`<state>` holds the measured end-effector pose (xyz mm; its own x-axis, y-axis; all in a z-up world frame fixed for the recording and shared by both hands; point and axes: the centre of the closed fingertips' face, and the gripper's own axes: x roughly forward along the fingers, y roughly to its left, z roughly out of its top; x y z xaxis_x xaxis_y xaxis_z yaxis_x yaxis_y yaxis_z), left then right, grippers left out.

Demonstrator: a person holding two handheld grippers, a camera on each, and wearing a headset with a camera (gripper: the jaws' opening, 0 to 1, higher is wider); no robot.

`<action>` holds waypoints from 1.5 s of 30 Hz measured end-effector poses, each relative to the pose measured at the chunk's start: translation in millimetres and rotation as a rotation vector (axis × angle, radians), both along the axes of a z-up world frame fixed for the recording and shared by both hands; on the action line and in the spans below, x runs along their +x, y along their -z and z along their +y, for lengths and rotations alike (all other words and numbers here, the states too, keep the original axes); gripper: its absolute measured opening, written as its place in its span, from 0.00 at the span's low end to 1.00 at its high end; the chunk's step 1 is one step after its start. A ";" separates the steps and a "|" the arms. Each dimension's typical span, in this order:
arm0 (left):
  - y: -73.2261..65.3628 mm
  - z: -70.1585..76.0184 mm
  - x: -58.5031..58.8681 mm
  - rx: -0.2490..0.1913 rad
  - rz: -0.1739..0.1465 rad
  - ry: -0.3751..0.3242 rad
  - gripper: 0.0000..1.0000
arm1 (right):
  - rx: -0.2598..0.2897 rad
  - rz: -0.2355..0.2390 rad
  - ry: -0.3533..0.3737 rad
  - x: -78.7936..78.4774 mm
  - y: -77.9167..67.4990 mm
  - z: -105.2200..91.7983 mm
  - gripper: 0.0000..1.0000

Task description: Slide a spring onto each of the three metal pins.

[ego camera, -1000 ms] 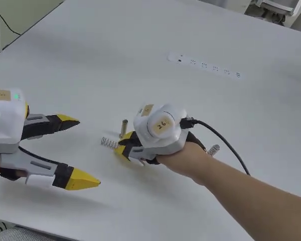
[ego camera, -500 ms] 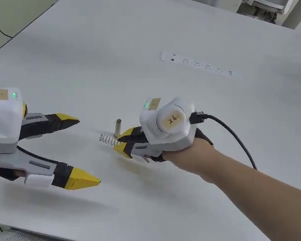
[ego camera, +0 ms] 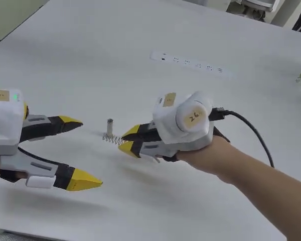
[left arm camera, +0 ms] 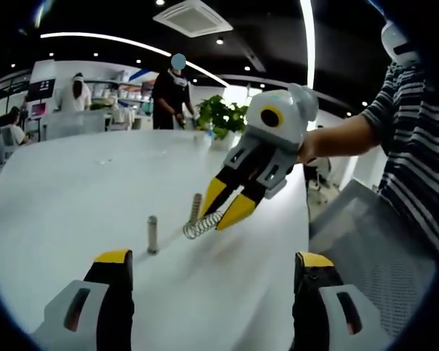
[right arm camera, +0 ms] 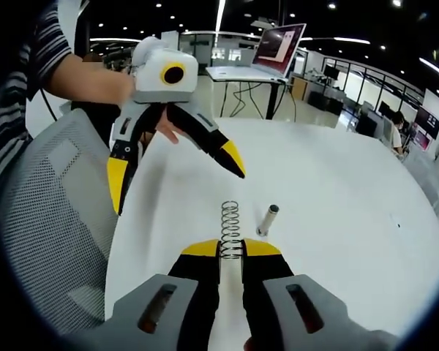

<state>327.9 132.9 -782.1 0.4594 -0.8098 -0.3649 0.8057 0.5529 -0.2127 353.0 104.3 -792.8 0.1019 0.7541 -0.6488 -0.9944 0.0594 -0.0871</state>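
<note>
Head view, lower left: left gripper (ego camera: 89, 152), yellow-tipped jaws spread wide, nothing between them, hovering above the white table (ego camera: 90, 60). Just right of it, near centre: one short metal pin (ego camera: 110, 127), standing upright on the table. At its foot, a small coil spring (ego camera: 113, 139) lying nearly level, one end pinched in the closed-down jaws of the right gripper (ego camera: 124, 140), free end close by the pin's base; touching or not, impossible to tell. Right gripper view: same spring poking straight out from the jaws, pin just to its right. Judged step: bringing a spring to this pin, not yet threaded on. Next, probably: raise the coil, tip its open end over the pin's top, line the two up, then slide down, with the left gripper free to steady the pin. Upper centre: white power strip (ego camera: 190, 64), well apart from the work. Beyond, in the gripper views: open office, ceiling lights, potted plant (left arm camera: 223, 115), people standing, laptop (right arm camera: 278, 40) on a far desk.
</note>
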 end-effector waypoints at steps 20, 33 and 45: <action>-2.4 -38.2 -4.5 -0.012 0.002 0.133 0.65 | -0.062 -0.081 -0.067 -20.0 4.3 -34.5 0.08; -8.0 -56.8 2.2 -0.021 -0.042 0.195 0.34 | -0.033 -0.100 -0.078 -25.6 -7.7 -41.7 0.08; -16.0 -67.6 0.9 -0.046 -0.056 0.254 0.06 | -0.012 -0.121 -0.102 -30.7 -17.9 -39.7 0.08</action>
